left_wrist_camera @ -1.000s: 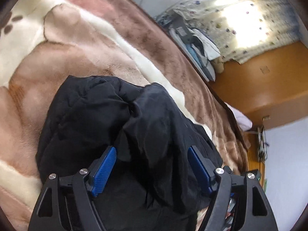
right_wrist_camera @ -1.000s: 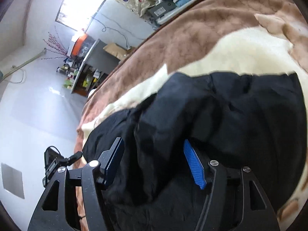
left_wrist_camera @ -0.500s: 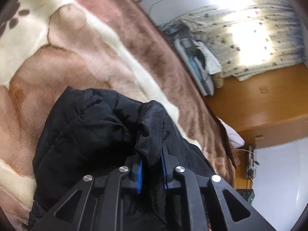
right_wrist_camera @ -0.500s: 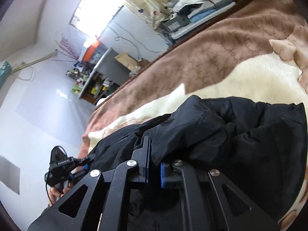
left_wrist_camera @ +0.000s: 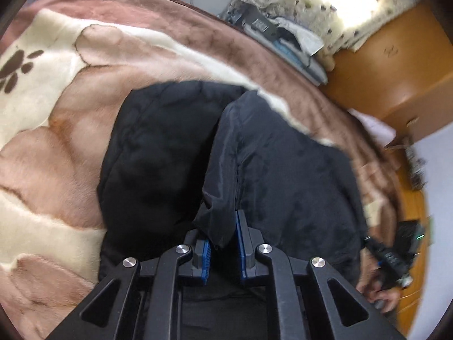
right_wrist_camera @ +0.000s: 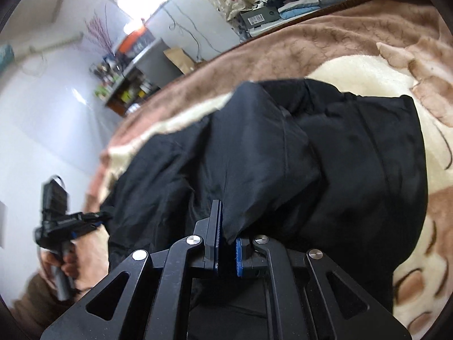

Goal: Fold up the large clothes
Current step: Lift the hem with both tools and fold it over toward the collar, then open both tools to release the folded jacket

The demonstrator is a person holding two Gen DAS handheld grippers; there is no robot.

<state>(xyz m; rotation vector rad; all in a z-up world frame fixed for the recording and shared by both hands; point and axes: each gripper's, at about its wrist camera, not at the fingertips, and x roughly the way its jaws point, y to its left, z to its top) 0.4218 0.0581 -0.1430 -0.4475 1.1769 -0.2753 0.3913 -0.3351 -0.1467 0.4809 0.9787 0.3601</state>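
While I look through the left wrist camera, my left gripper (left_wrist_camera: 222,243) tilts down and its blue pads pinch a fold of the big black puffy jacket (left_wrist_camera: 170,153), which lies on the soft brown and cream blanket (left_wrist_camera: 56,130). I think I hold it so I can fold it over.

From the right wrist camera, my right gripper (right_wrist_camera: 226,243) also tilts down, squeezed tight on another edge of the jacket.

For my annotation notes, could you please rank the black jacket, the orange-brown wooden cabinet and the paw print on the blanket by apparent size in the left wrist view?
1. black jacket, by far the largest.
2. orange-brown wooden cabinet.
3. paw print, smallest.
The jacket lies nearest the camera, which inflates its apparent size.
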